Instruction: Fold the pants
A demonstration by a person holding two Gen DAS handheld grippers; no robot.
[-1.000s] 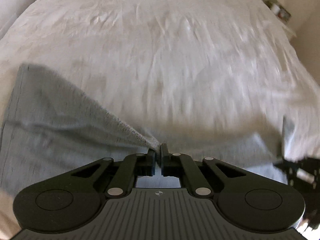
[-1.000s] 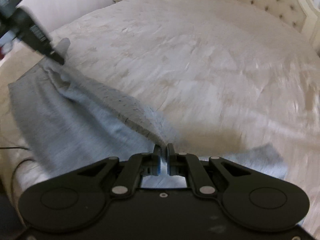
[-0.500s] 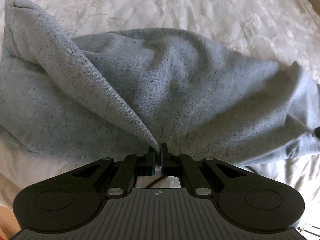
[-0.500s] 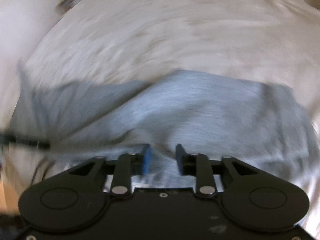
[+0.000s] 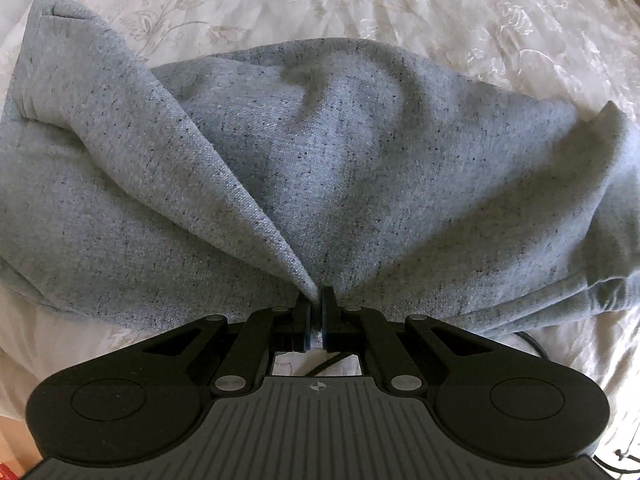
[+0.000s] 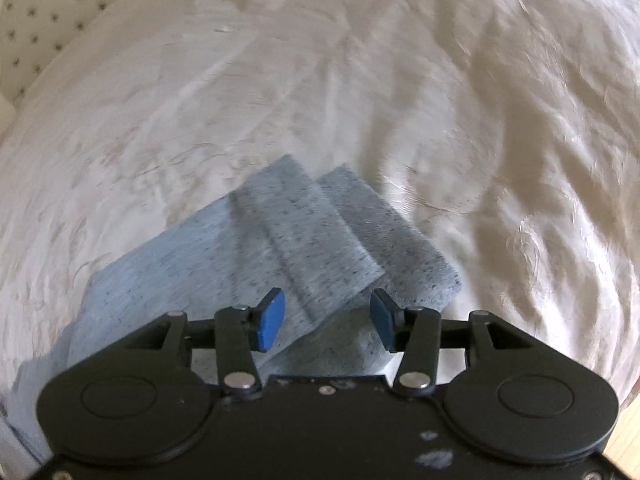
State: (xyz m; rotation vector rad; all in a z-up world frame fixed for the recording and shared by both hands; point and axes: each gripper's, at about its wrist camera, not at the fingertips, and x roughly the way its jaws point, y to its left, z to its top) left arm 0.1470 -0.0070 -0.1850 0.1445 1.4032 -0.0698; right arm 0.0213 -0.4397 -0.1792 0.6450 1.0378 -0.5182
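Observation:
The grey flecked pants (image 5: 340, 160) lie bunched on the white bedspread (image 5: 360, 12). My left gripper (image 5: 317, 308) is shut on a fold of the pants at their near edge, and cloth fans out from the pinch. In the right wrist view the two leg ends of the pants (image 6: 320, 248) lie overlapped on the bedspread (image 6: 360, 100). My right gripper (image 6: 326, 314) is open and empty, just above the leg ends, with its blue pads (image 6: 272, 318) apart. That view is blurred.
A tufted headboard (image 6: 44, 12) stands at the upper left of the right wrist view. A dark cable (image 5: 532, 344) runs under the pants near my left gripper. A wooden floor strip (image 6: 624, 444) shows at the bed's lower right edge.
My right gripper has opened, let go of the pants and swung over to the leg ends. My left gripper stays shut on the fold, now low over the bunched pants.

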